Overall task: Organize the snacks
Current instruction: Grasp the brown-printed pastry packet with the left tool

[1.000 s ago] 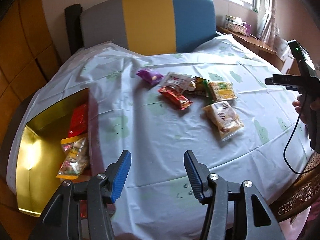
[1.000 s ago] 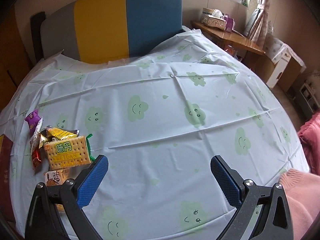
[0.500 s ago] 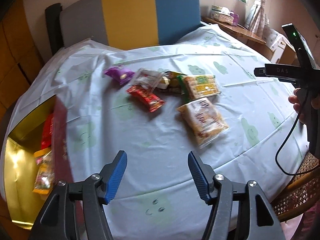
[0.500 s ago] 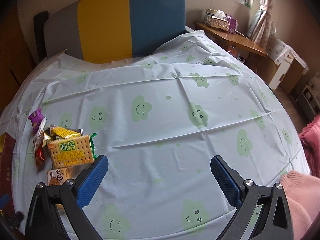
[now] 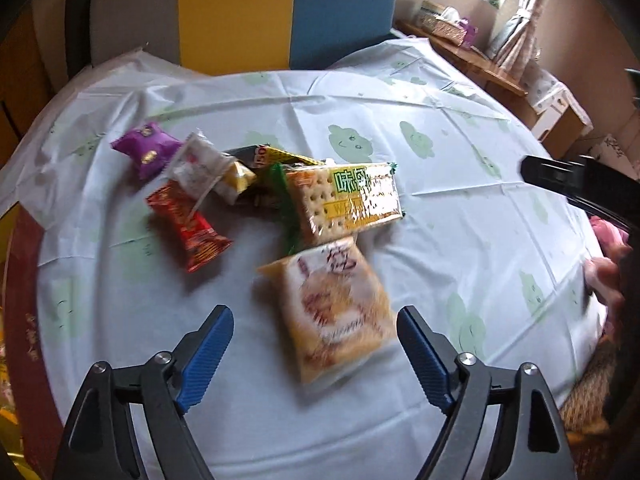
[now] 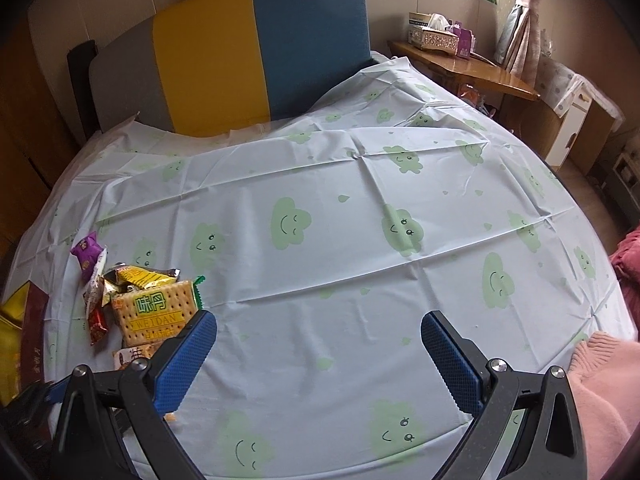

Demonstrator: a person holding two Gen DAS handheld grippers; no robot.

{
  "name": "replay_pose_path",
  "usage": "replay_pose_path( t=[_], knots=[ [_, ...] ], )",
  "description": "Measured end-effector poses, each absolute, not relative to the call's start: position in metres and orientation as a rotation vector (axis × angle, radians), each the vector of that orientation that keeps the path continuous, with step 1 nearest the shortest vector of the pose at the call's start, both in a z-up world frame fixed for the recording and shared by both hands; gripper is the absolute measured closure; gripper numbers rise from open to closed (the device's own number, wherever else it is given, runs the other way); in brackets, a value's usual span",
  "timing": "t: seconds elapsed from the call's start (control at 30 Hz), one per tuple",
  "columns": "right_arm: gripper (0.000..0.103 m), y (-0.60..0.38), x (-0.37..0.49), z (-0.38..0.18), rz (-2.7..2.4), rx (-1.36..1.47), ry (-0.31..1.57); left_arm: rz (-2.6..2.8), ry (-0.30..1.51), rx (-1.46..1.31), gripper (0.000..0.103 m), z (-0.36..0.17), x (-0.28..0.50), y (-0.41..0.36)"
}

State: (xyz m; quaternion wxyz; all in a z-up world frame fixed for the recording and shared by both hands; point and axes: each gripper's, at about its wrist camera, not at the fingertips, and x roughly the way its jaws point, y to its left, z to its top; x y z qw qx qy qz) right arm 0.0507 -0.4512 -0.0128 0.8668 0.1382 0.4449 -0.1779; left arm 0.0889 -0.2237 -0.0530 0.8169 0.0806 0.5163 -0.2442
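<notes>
Here, in the left wrist view, the left gripper, jaws just opened wide and empty, faces the orange bread packet lying ahead between its fingers, long axis running near to far.

In the right wrist view, the right gripper gapes over the cloud-print tablecloth; the snack pile lies far left.

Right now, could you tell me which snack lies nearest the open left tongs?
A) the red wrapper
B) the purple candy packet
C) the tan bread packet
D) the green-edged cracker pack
C: in the left wrist view the tan bread packet lies on the tablecloth just ahead of the left tongs, its near end between their spread blue pads, untouched; the other snacks lie farther off.
</notes>
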Motion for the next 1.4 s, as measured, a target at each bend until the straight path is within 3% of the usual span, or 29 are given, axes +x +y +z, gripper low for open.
replay_pose_path(
  t=[0.23,0.3,0.83,1.13,1.2,1.27,1.4],
  knots=[
    [0.000,-0.453,0.053,-0.015,-0.357,0.300,0.936,-0.471,1.154,0.178,0.020,-0.082,0.110,-0.247],
    [0.000,-0.453,0.053,-0.016,-0.354,0.300,0.941,-0.480,1.116,0.180,0.040,-0.079,0.106,-0.243],
    [0.000,-0.440,0.061,-0.034,-0.278,0.291,1.030,-0.481,1.035,0.212,0.041,-0.077,0.047,-0.144],
    [0.000,-0.405,0.067,-0.047,-0.179,0.220,1.100,-0.491,0.967,0.210,0.040,-0.084,0.038,-0.138],
    [0.002,-0.399,0.068,-0.049,-0.163,0.201,1.110,-0.500,0.958,0.199,0.040,-0.084,0.038,-0.135],
    [0.012,-0.394,0.068,-0.049,-0.141,0.189,1.110,-0.506,0.951,0.193,0.041,-0.085,0.038,-0.134],
    [0.021,-0.379,0.075,-0.046,-0.074,0.172,1.110,-0.509,0.939,0.181,0.041,-0.085,0.037,-0.133]
  ],
)
